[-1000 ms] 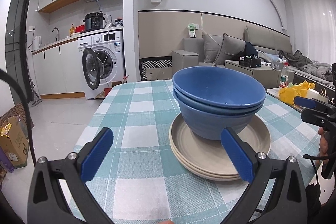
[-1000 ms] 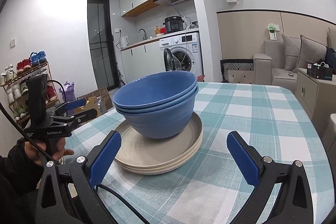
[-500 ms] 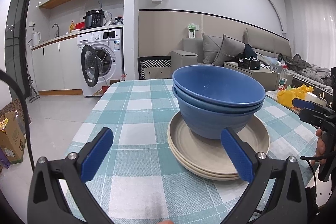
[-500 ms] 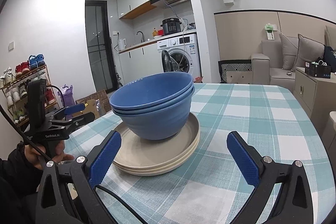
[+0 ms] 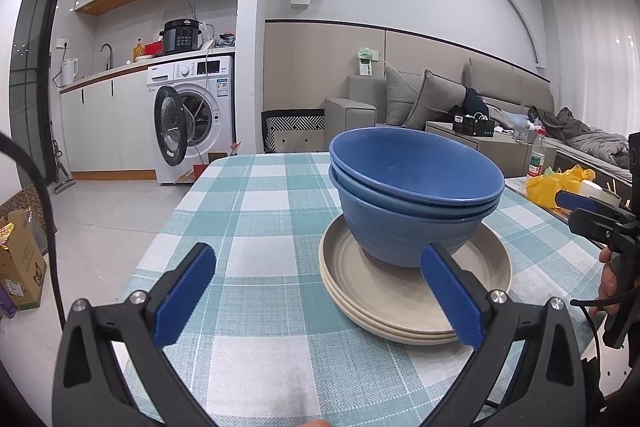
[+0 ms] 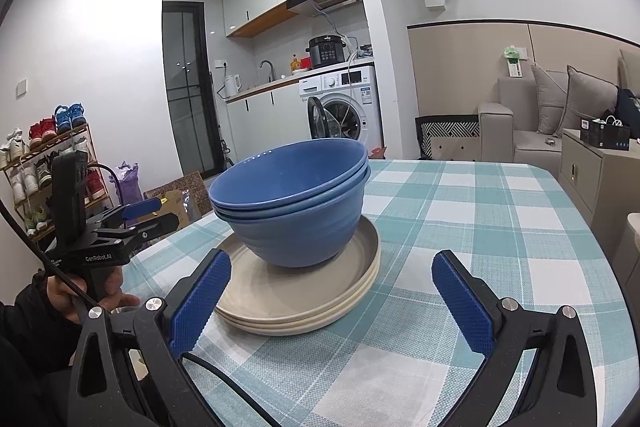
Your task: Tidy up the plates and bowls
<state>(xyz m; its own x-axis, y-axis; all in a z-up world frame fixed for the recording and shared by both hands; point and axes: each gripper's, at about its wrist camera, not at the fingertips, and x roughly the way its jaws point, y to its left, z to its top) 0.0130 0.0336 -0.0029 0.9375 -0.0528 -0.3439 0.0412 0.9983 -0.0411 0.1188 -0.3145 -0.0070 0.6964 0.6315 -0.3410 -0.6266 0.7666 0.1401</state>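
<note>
- Left wrist view: our left gripper [image 5: 320,297] hangs low over the near edge of the table with the teal-and-white checked cloth [image 5: 256,211], its blue-padded fingers [image 5: 182,293] spread wide and holding nothing.
- In the same view, the stack of nested blue ceramic bowls [image 5: 416,195] sits inside the stack of shallow beige round plates [image 5: 400,301], right of centre on the table; the right-hand finger overlaps the plates' rim in the picture, but we cannot tell whether it touches.
- Right wrist view: our right gripper [image 6: 332,301] is likewise released, fingers [image 6: 464,301] well apart, with the plates [image 6: 304,297] and bowls [image 6: 292,203] just ahead to its left.
- The left gripper [image 6: 146,213] shows at the table's left edge, apart from the plates.
- Behind stands a white front-loading washing machine [image 5: 192,115] with its door ajar.
</note>
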